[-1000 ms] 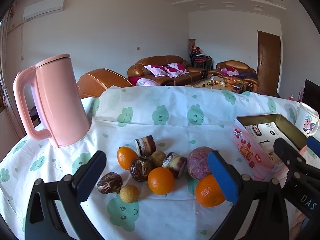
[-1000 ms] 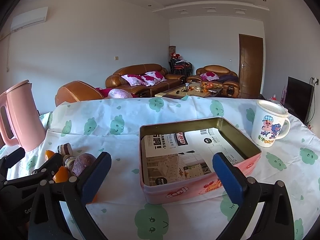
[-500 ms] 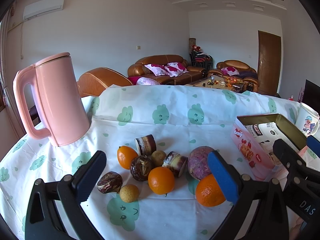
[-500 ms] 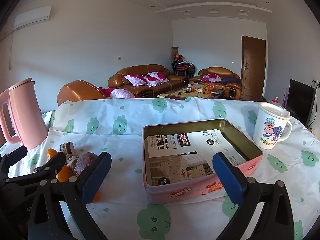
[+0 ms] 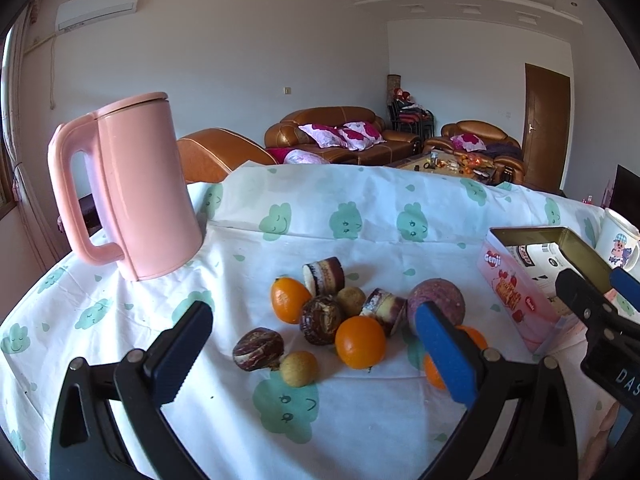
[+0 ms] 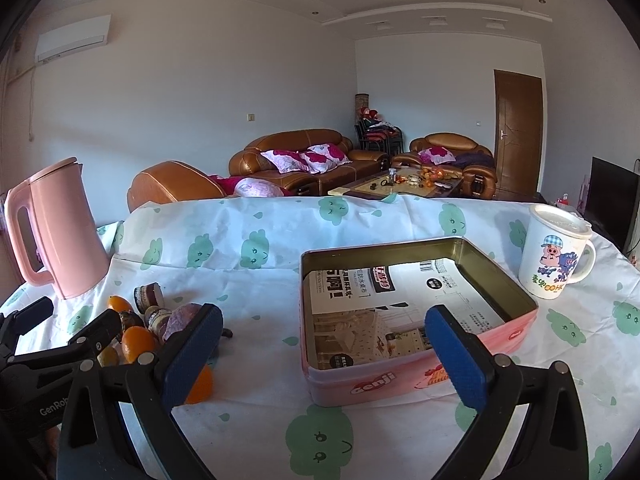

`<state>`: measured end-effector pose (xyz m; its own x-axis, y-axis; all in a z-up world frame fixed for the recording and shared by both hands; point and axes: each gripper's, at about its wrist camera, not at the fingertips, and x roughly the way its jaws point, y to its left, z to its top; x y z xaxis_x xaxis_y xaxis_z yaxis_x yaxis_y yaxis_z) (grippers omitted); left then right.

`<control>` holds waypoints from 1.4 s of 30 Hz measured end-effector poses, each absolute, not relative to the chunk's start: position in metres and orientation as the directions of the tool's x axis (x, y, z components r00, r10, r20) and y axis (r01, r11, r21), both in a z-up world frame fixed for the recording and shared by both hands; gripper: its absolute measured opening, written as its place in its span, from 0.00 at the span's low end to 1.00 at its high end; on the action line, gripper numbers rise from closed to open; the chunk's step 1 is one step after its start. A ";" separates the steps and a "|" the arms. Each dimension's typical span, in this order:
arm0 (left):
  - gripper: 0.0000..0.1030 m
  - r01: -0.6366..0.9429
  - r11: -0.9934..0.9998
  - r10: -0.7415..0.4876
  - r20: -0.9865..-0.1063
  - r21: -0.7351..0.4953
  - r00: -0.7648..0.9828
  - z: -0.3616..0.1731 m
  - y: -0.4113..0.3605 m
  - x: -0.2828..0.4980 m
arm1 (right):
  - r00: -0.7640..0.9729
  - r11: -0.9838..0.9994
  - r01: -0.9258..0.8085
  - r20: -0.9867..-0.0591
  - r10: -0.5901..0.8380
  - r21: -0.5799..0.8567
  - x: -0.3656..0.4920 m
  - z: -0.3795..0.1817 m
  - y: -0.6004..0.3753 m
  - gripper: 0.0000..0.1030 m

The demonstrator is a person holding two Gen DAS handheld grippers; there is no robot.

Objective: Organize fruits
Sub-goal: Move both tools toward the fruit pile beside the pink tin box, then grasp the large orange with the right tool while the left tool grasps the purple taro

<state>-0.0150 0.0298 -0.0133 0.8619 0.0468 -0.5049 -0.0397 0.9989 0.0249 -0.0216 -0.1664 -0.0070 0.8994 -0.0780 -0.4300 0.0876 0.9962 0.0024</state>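
Orange, brown and purple fruit lies in a loose cluster on a white tablecloth (image 5: 248, 280) printed with green clouds. Counted from the left wrist view: three oranges, one at the back left (image 5: 289, 299), one in the middle front (image 5: 361, 342) and one (image 5: 472, 344) partly hidden behind the left tongs' right finger; two small yellowish round fruits (image 5: 298, 368) (image 5: 351, 300); two dark marbled round pieces (image 5: 258, 349) (image 5: 321, 319); two layered cylindrical pieces (image 5: 324, 275) (image 5: 382, 310); and one large purple round fruit (image 5: 438, 304).

One open pink tin (image 6: 404, 320), lined with printed paper, stands to the right of the cluster, apart from it. One pink kettle (image 5: 132, 188) stands at the far left and one white cartoon mug (image 6: 554, 256) at the far right.

Left tongs (image 5: 316, 356) are spread wide and grip nothing; most of the fruit sits just ahead of and between their blue-padded fingers, the purple fruit and the hidden orange by the right finger. Right tongs (image 6: 324, 356) are also spread wide and hold nothing; the tin sits straight ahead between their fingers, with the fruit cluster off beside the left finger.
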 end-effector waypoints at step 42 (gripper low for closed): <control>0.68 0.265 0.959 -0.119 -0.701 0.103 0.703 -0.034 -0.069 0.057 | 0.831 0.995 0.059 -0.556 -0.006 0.078 0.014 0.003 -0.239 0.47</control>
<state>0.0570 -0.0690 -0.0344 0.7031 -0.1191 -0.7011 0.2647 0.9589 0.1026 0.0139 -0.2386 0.0027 0.8312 -0.0058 -0.5559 0.0593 0.9952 0.0783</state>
